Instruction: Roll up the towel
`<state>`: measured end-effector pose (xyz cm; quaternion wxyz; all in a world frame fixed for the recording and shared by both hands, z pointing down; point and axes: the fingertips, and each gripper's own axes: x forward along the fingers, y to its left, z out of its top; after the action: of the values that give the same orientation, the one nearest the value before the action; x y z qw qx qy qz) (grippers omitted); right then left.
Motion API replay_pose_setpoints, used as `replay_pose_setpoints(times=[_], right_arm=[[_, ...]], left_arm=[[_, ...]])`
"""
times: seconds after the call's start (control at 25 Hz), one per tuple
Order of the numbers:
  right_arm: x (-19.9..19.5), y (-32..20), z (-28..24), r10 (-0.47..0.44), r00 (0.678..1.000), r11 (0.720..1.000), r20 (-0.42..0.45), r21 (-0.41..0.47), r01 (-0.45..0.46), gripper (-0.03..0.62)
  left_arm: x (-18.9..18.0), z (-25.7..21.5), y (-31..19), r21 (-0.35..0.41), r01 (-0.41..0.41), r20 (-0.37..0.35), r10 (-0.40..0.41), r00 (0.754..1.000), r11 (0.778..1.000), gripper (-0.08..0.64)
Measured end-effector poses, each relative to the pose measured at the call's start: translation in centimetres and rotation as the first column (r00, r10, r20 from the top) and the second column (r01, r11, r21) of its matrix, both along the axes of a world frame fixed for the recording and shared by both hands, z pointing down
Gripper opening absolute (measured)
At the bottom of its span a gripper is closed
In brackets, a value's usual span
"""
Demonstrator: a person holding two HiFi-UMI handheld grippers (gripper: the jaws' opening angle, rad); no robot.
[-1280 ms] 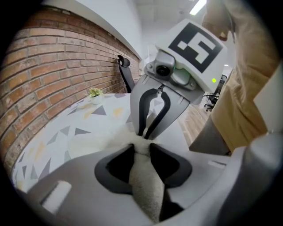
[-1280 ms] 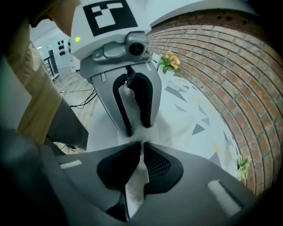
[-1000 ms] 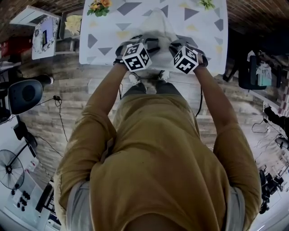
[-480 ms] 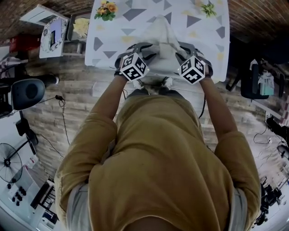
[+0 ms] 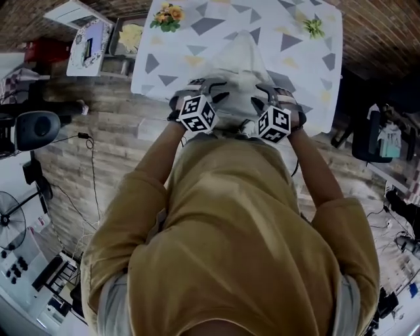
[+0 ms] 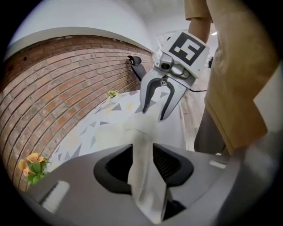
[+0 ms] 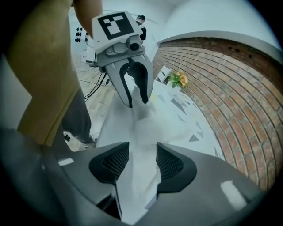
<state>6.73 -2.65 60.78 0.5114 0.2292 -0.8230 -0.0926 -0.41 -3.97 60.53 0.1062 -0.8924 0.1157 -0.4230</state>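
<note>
Red brick wall round the back, pale wood-plank floor. White table with grey and yellow triangles has orange flowers at its far left corner and a green sprig at its far right one. Black pedestal fan off to the left.

soft white cloth towel; rough brick wall

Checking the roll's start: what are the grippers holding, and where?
Left gripper pinches the white towel at its near edge. Right gripper has just been opening its jaws with that edge between them; its grip is unclear.
</note>
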Motion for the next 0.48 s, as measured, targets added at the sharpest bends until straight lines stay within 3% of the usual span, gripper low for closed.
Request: replay_pose_setpoints(times=[0.2, 0.48], right_arm=[[-1.7, -1.4, 0.9, -0.012, 1.000, 0.999, -0.023, -0.041, 0.011, 0.218], [-2.2, -3.6, 0.8, -0.002, 0.995, 0.999, -0.103, 0.051, 0.007, 0.218]], left_arm=[[1.5, 1.1, 0.1, -0.037, -0.088, 0.056, 0.090, 0.994, 0.995, 0.167], [1.7, 1.7, -0.8, -0.076, -0.053, 0.037, 0.056, 0.998, 0.996, 0.169]])
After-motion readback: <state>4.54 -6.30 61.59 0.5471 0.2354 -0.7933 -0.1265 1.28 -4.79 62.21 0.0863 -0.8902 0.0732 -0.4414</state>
